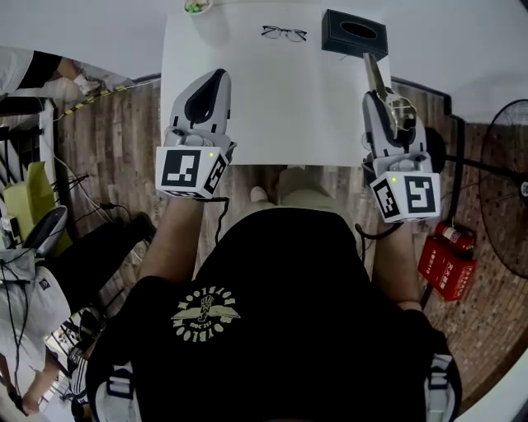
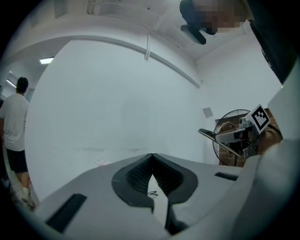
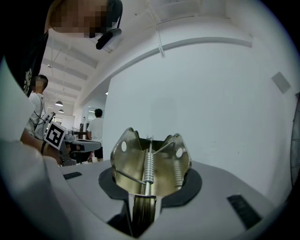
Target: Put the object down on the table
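My right gripper [image 1: 382,97] is shut on a brass-coloured metal spring clip [image 1: 374,72], held over the right edge of the white table [image 1: 272,115]. In the right gripper view the clip [image 3: 151,164] stands up between the jaws, its coil spring and two pierced ears facing the camera. The clip's flat end points toward the black tissue box [image 1: 354,33]. My left gripper [image 1: 219,76] hovers over the table's left part, shut with nothing in it; its pads [image 2: 140,173] meet at the tips. The left gripper view also shows the right gripper [image 2: 236,136] with the clip.
A pair of glasses [image 1: 284,33] lies at the table's far side, left of the tissue box. A small bowl with green contents [image 1: 195,7] sits at the far left corner. A fan [image 1: 505,194] and red extinguishers [image 1: 446,262] stand on the floor to the right. People stand in the background.
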The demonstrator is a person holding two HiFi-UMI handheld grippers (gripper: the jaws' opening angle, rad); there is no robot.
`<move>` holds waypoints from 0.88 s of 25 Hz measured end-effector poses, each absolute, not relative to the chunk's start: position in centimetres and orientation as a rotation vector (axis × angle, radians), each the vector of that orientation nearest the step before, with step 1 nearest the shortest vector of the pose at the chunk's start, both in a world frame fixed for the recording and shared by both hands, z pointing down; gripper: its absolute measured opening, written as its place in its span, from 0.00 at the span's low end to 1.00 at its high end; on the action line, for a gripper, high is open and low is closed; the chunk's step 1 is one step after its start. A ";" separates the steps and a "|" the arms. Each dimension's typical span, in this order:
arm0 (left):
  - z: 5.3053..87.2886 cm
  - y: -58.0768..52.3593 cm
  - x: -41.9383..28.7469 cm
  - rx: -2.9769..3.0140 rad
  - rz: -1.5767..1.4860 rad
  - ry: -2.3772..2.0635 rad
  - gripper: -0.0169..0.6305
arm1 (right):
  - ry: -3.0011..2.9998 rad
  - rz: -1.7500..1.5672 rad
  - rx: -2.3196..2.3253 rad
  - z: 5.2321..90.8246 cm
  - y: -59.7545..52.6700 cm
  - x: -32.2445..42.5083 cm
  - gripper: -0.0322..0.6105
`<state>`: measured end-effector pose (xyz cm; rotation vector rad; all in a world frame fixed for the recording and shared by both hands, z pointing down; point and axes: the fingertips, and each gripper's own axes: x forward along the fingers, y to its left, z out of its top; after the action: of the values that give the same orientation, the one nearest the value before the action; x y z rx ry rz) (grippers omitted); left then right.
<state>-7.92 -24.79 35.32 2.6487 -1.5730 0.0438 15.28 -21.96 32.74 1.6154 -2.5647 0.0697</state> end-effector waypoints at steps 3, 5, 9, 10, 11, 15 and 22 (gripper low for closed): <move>35.0 -26.2 -7.2 2.652 0.043 -1.577 0.04 | -2.575 0.065 1.610 32.4 -23.6 15.8 0.24; 34.7 -27.0 -6.8 2.651 0.039 -1.586 0.04 | -2.587 0.060 1.600 32.1 -24.5 16.0 0.24; 34.1 -28.5 -6.5 2.637 0.036 -1.620 0.04 | -2.619 0.060 1.567 31.7 -26.3 16.2 0.24; 34.0 -28.8 -6.3 2.635 0.037 -1.626 0.04 | -2.625 0.062 1.561 31.6 -26.7 16.3 0.24; 34.0 -29.2 -6.1 2.632 0.039 -1.631 0.04 | -2.630 0.063 1.555 31.6 -27.2 16.5 0.24; 33.9 -30.3 -5.5 2.609 0.051 -1.675 0.04 | -2.666 0.083 1.513 31.8 -29.0 17.0 0.24; 33.2 -31.3 -4.6 2.558 0.062 -1.779 0.04 | -2.741 0.119 1.393 32.3 -31.4 17.0 0.24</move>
<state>-4.63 -31.26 33.21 2.5583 -1.7792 0.0620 17.01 -31.36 32.28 1.3926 -2.7406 0.1185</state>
